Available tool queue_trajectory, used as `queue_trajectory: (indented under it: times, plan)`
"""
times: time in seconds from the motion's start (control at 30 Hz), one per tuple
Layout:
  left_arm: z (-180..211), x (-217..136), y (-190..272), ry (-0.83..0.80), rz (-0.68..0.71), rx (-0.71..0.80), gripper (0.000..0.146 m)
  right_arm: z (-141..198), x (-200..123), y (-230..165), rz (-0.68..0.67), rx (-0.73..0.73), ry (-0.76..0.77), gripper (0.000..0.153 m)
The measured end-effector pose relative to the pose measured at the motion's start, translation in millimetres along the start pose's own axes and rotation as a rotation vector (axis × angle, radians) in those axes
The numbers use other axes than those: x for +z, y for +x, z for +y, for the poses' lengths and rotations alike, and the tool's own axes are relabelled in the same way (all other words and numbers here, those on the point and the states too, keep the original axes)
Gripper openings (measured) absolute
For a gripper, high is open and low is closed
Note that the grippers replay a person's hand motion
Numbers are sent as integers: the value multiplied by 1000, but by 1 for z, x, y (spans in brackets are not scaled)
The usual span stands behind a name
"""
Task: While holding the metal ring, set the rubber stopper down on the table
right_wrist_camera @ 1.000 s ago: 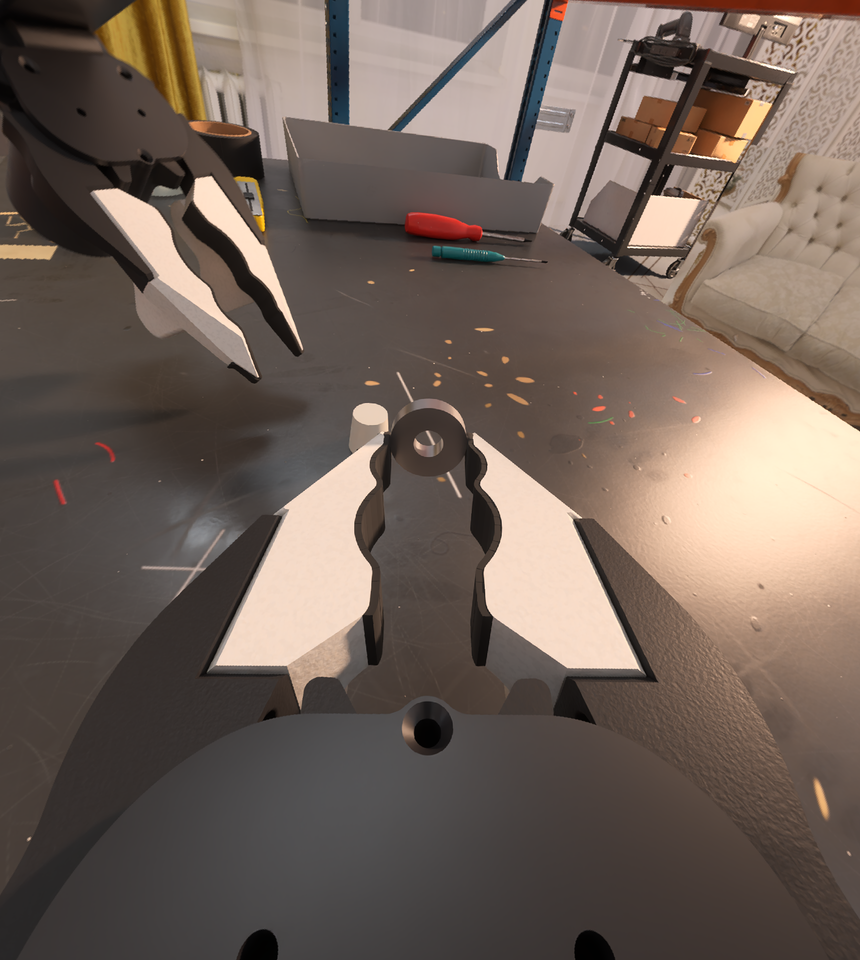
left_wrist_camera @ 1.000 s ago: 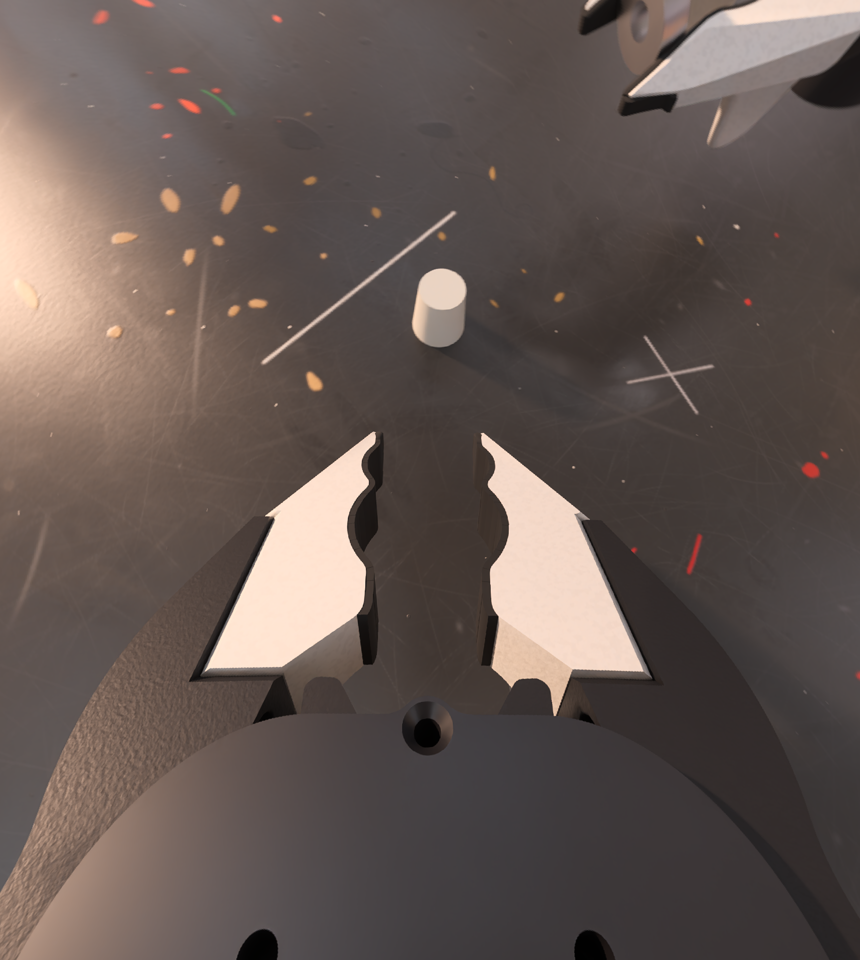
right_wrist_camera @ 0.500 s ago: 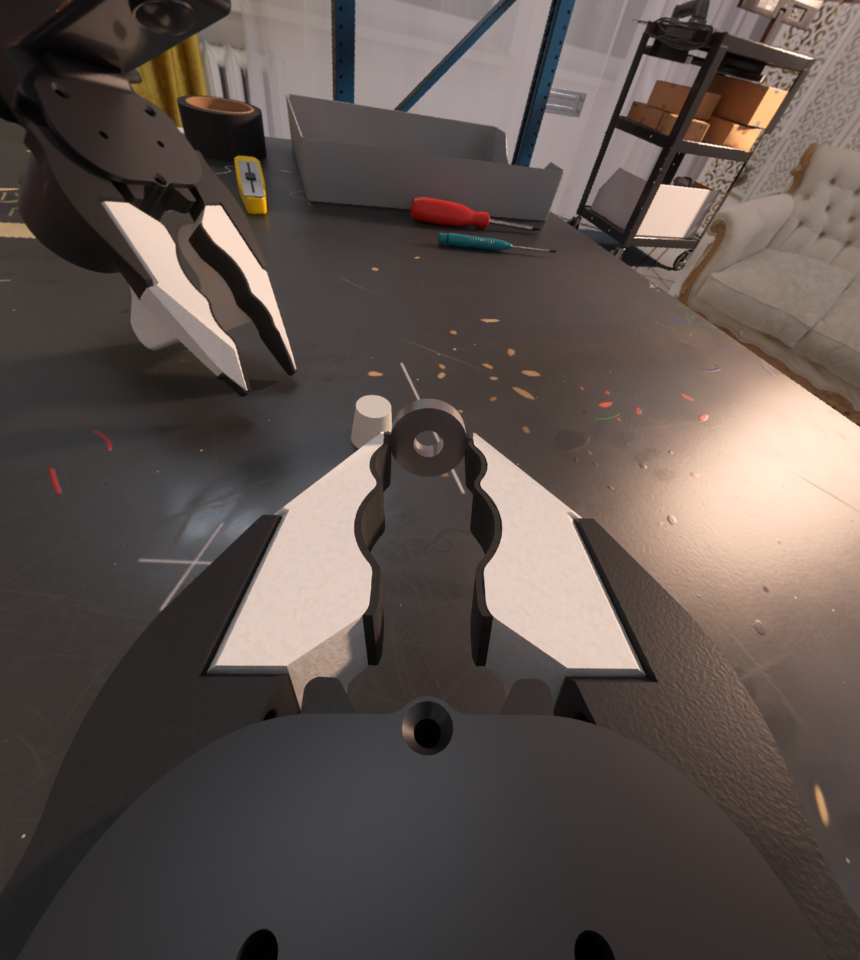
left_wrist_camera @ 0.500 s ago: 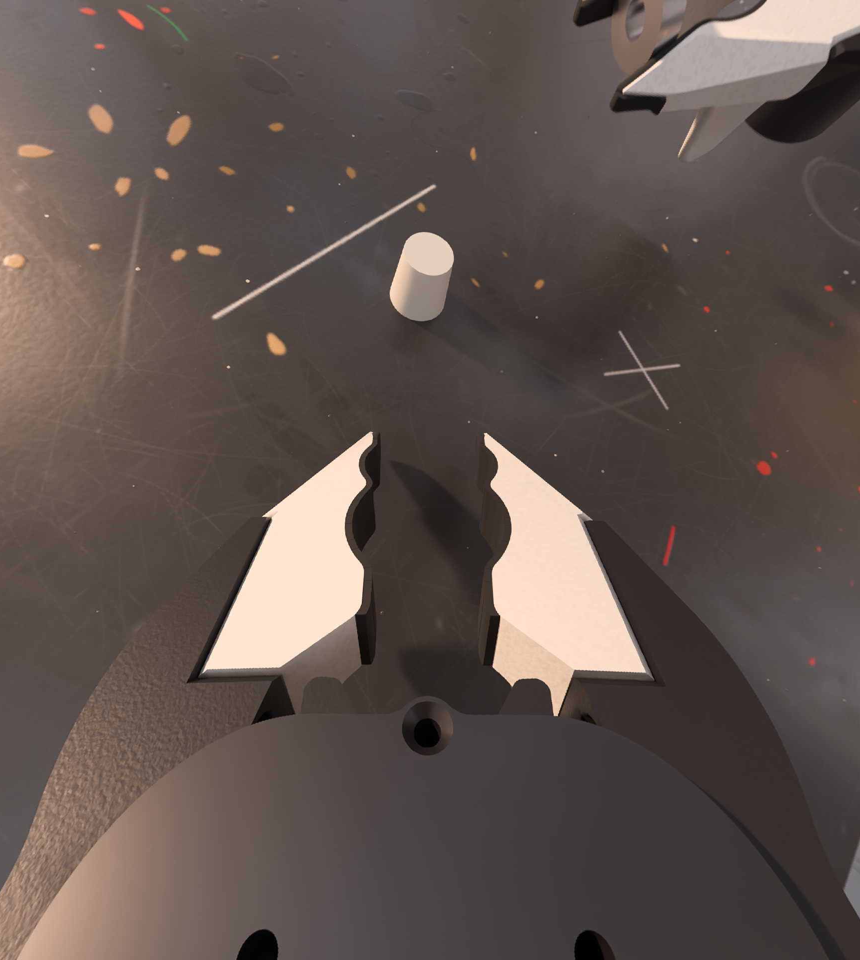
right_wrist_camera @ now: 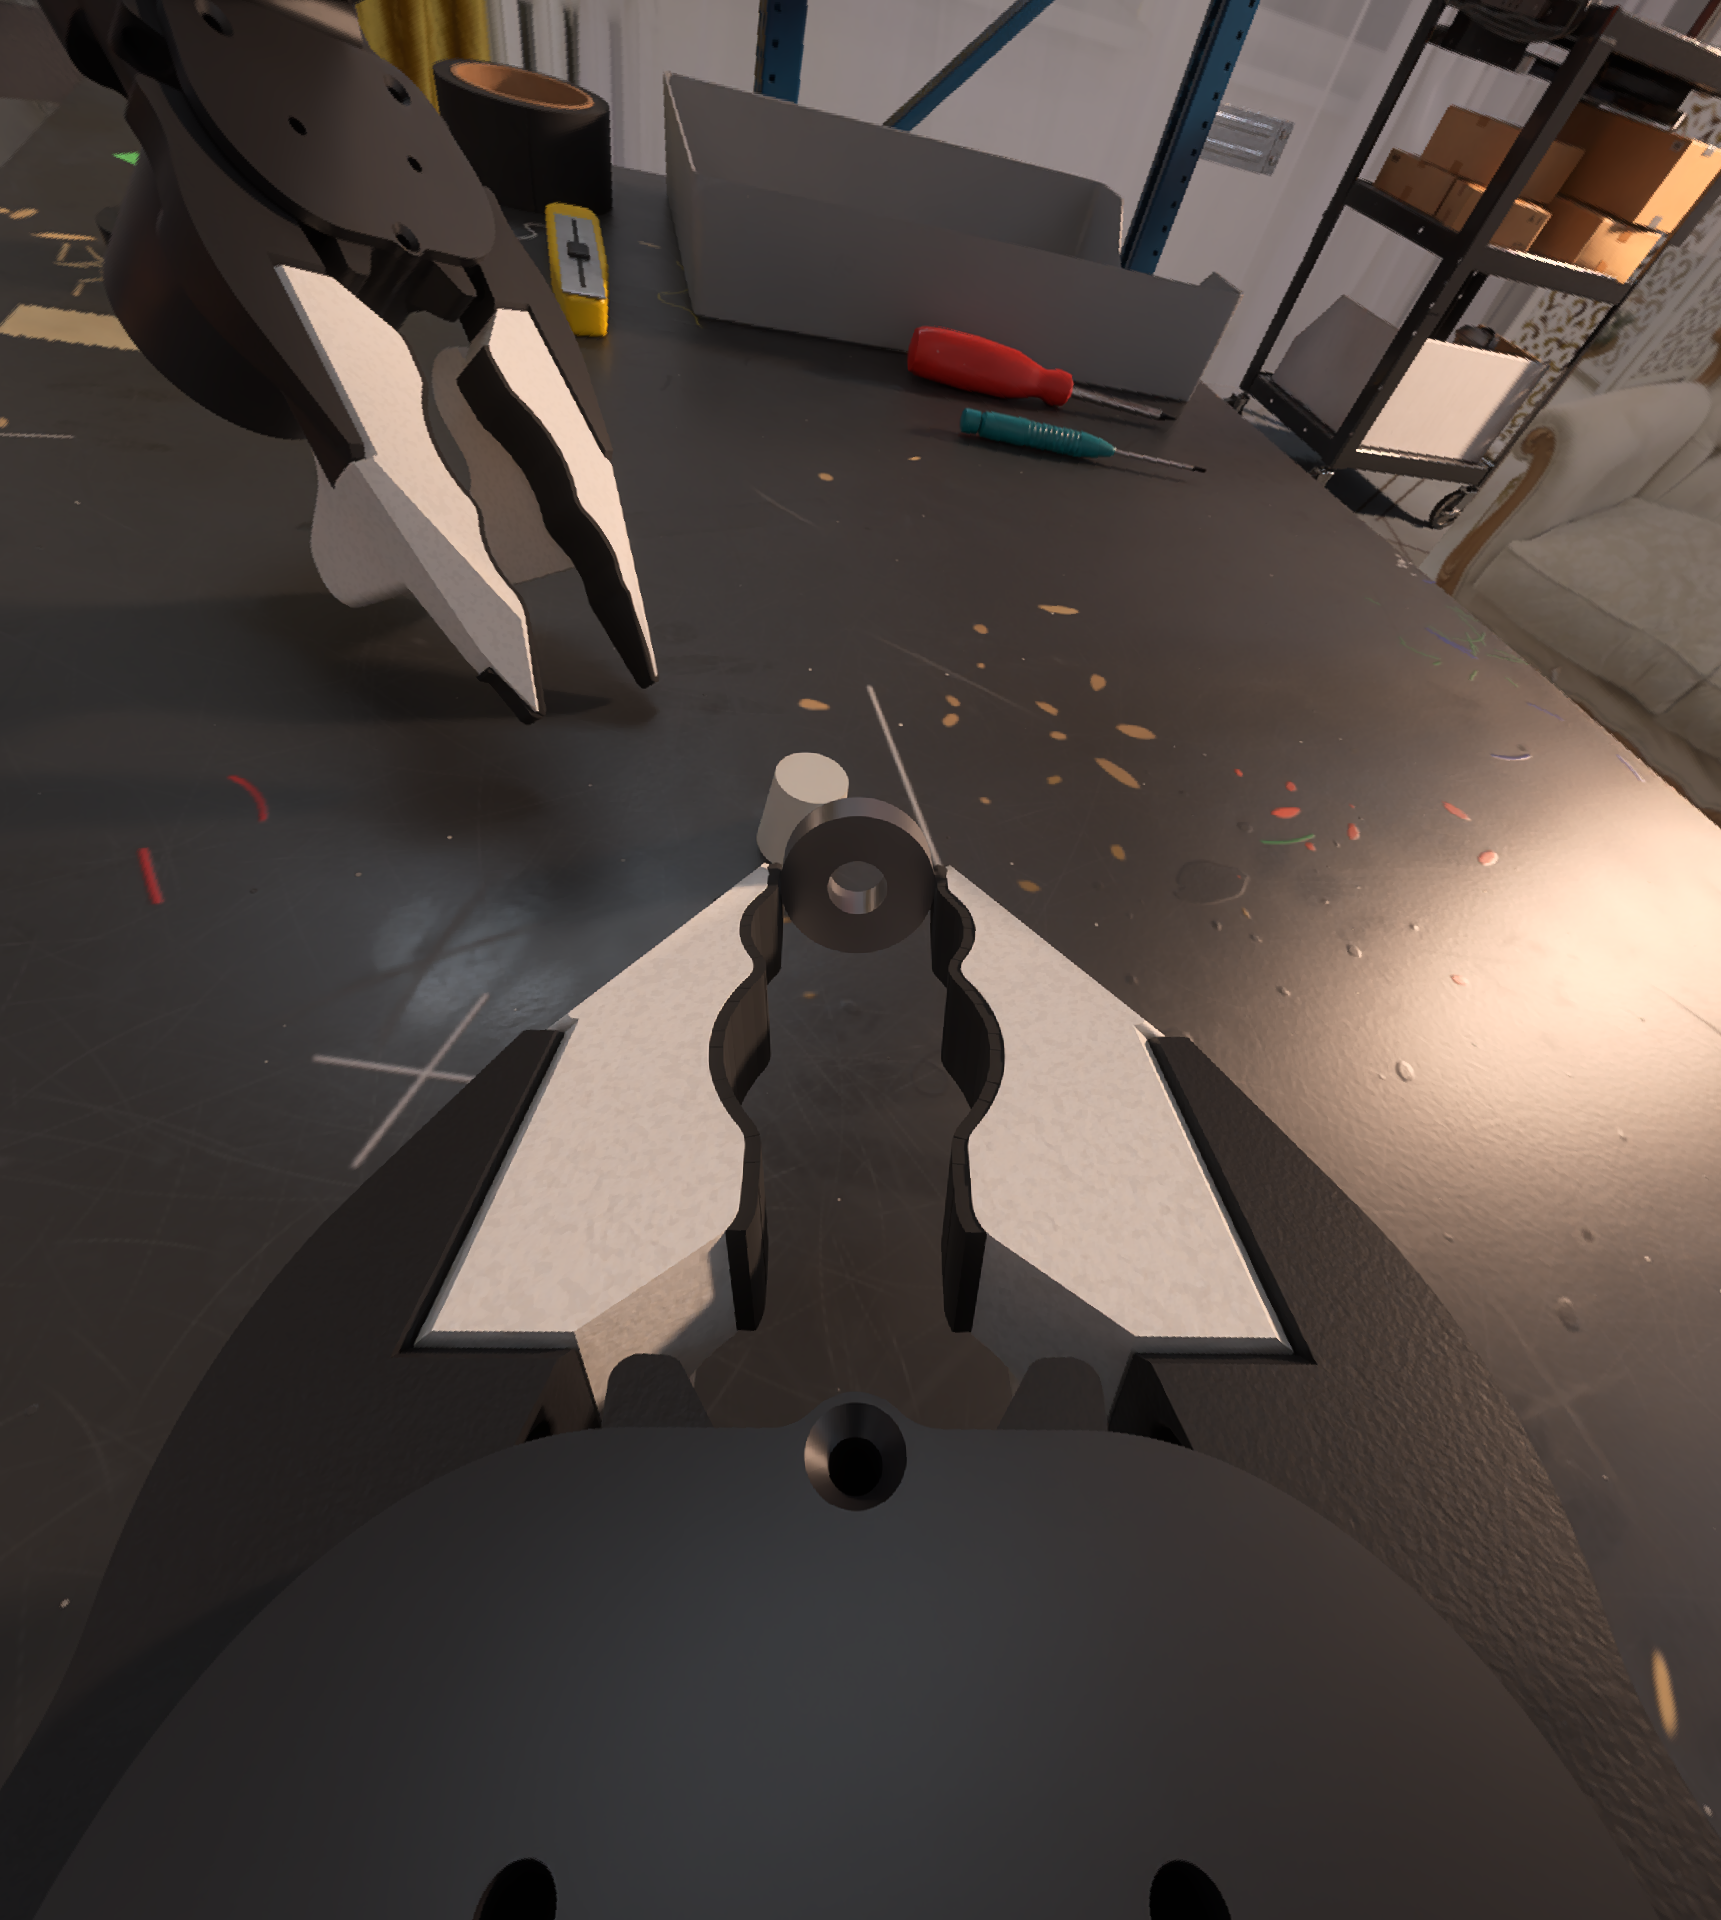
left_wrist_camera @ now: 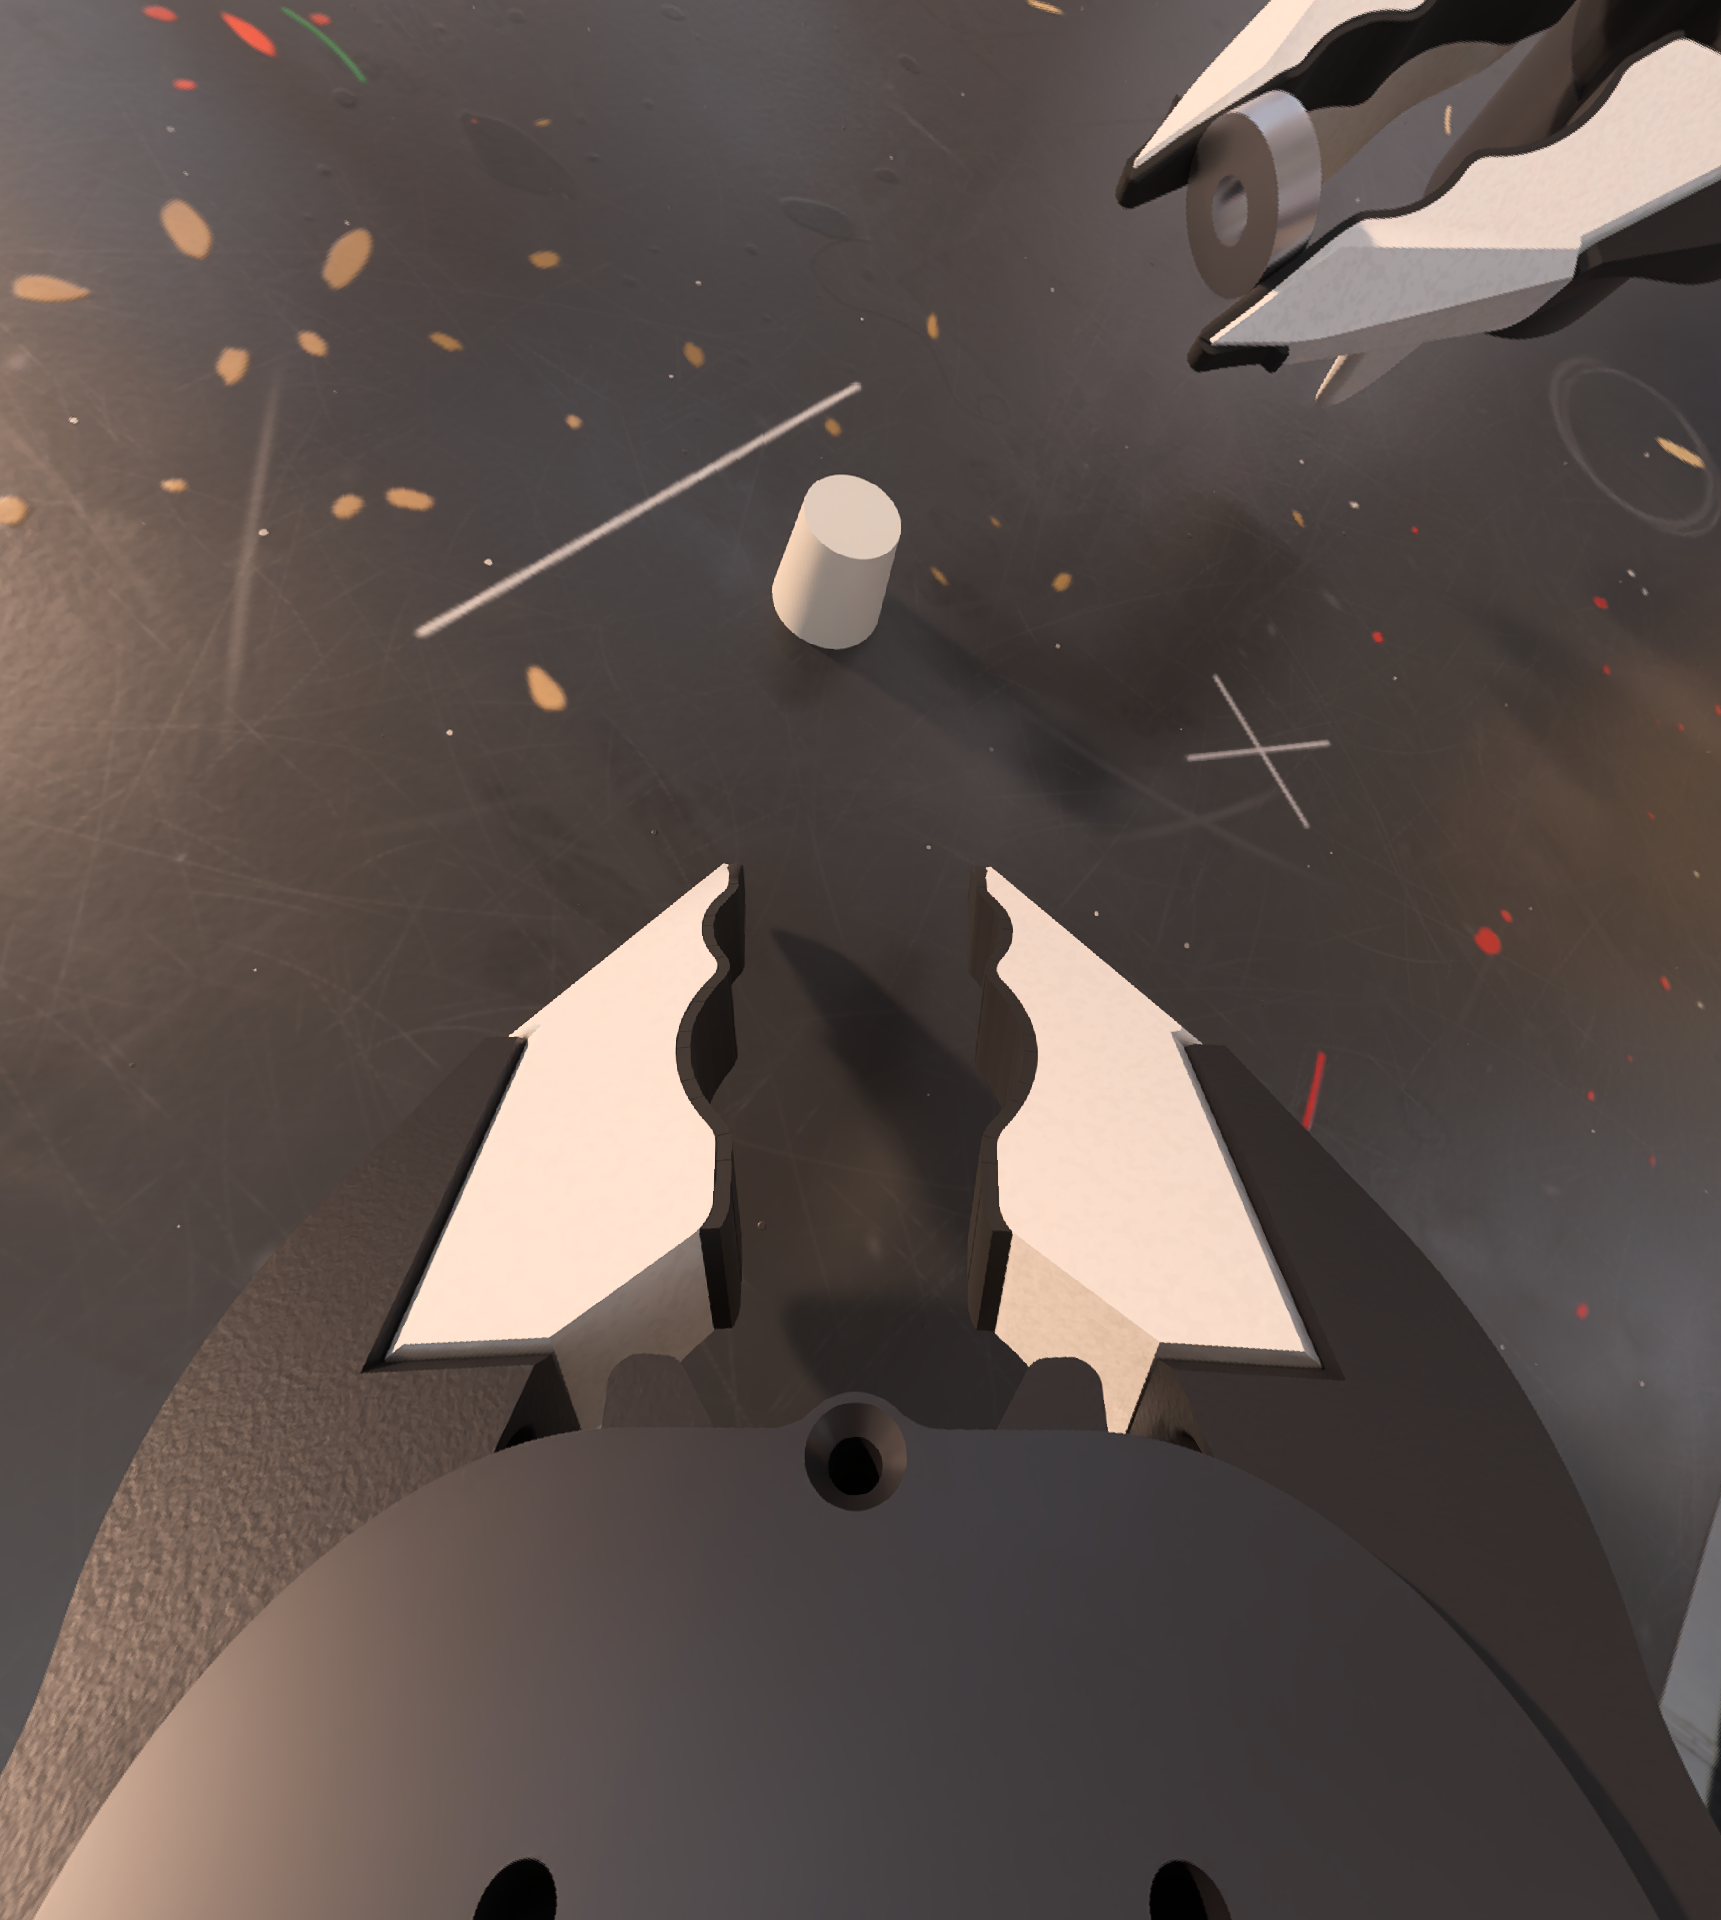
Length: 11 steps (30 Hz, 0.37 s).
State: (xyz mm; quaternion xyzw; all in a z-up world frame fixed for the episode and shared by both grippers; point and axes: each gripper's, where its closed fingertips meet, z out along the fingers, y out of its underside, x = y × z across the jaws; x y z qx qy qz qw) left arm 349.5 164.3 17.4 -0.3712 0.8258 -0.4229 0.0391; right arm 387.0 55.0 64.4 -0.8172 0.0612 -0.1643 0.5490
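Left fingers [left_wrist_camera: 627, 1081] apart, nothing between them, left gripper [left_wrist_camera: 856, 883] hanging above the dark tabletop [left_wrist_camera: 212, 883] with tips clear of the surface. Right fingers [right_wrist_camera: 648, 1122] clamped on the ring [right_wrist_camera: 858, 885] at their tips, ring face-on to the right wrist camera, hole visible, lifted off the tabletop. Right gripper [right_wrist_camera: 861, 883] points out over the tabletop; in the left wrist view it sits at far right [left_wrist_camera: 1240, 270] with the ring [left_wrist_camera: 1245, 197] pinched between its tips. Stopper [left_wrist_camera: 837, 561], off-white, stands on the tabletop free of both grippers, just ahead of the left fingers and just right of a white chalk line [left_wrist_camera: 638, 509]. In the right wrist view the stopper [right_wrist_camera: 802, 795] shows just behind and left of the ring, partly hidden by it. Left gripper [right_wrist_camera: 586, 675] there is up at near left, tips pointing down toward the stopper, apart from it. White chalk cross [left_wrist_camera: 1261, 750] right of the stopper. Far side: grey tray [right_wrist_camera: 897, 249], red screwdriver [right_wrist_camera: 991, 366], teal screwdriver [right_wrist_camera: 1032, 434], yellow knife [right_wrist_camera: 577, 268], tape roll [right_wrist_camera: 523, 125]. Paint flecks on the tabletop.
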Motion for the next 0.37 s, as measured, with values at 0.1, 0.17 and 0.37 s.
queue_trajectory:
  times: [0.1, 0.17, 0.37]
  plan:
    - [-1, -1, 0, 6, 4, -6, 43, 0, 0, -1, -14, 5, -1, 28]
    - [-1, -1, 0, 11, 9, -6, 43, 1, 0, -1, -21, 10, -2, 28]
    - [0, 0, 5, 0, 39, 13, 42, 0, 0, -5, -47, 7, 5, 28]
